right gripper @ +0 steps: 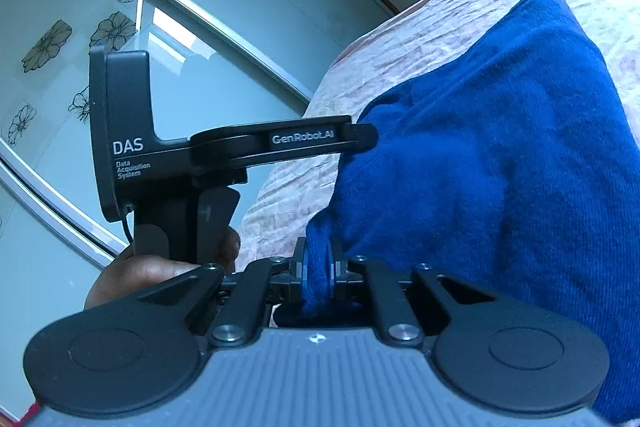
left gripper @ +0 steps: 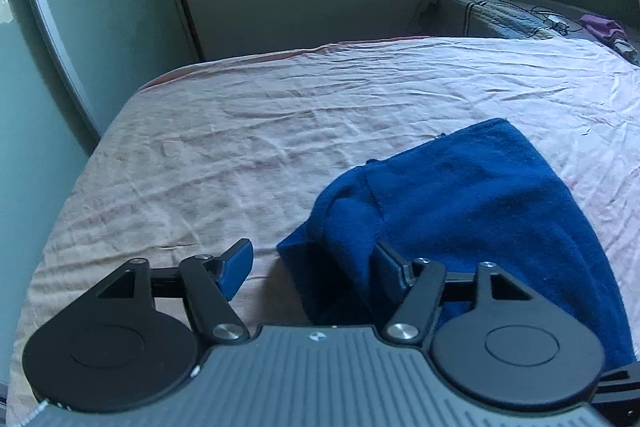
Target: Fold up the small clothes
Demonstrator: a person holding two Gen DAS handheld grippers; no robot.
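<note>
A dark blue fleece garment [left gripper: 472,211] lies on the bed's pink sheet [left gripper: 240,155]; it also shows in the right wrist view [right gripper: 500,155]. My left gripper [left gripper: 316,263] is open at the garment's near left edge: its left finger [left gripper: 236,267] is over bare sheet and its right finger [left gripper: 390,269] is against the cloth, which bulges between the jaws. My right gripper [right gripper: 318,271] is shut on a bunched edge of the garment and lifts it. The left gripper's body [right gripper: 280,141] shows side-on in the right wrist view, its tip touching the garment.
The bed's left edge [left gripper: 80,179] drops off beside a frosted sliding door [left gripper: 80,27] with flower prints [right gripper: 48,45]. A quilted pillow [left gripper: 500,13], cables and a purple cloth [left gripper: 602,27] lie at the far right by the headboard.
</note>
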